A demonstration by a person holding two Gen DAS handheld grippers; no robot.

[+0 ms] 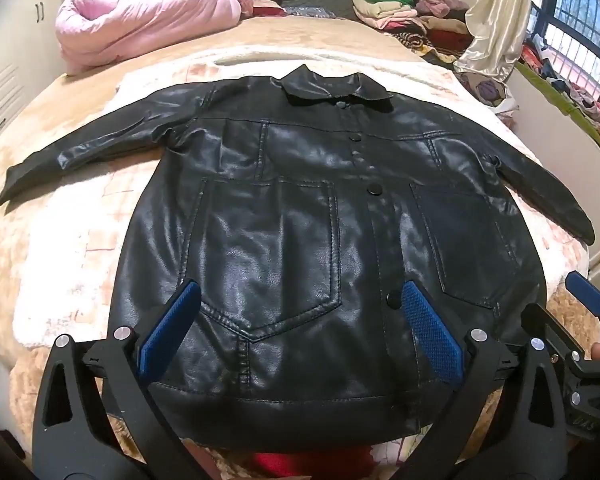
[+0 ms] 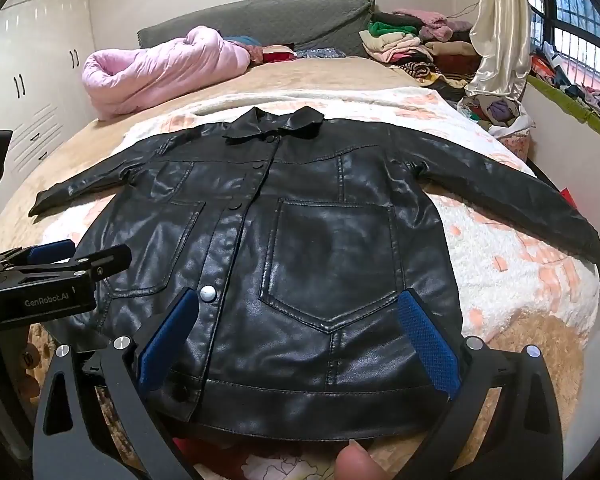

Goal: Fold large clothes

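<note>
Black leather jacket [image 1: 300, 208] lies flat, front up, on the bed [image 1: 60, 240], collar far, hem nearest both tongs. Left tongs [image 1: 298, 332] and right tongs [image 2: 298, 338] spread, empty, above hem; each sleeve runs sideways.

A bed [image 2: 228, 76] covered in a tan blanket is backed by a grey headboard [image 2: 260, 20]. White wardrobes [image 2: 28, 80] are seen left of the bed; right of it, a barred window [image 2: 572, 28] is hung with a cream curtain [image 2: 500, 32], admitting daylight.

Bed [image 1: 80, 92] (blanketed) bears jacket [image 1: 300, 200].
</note>
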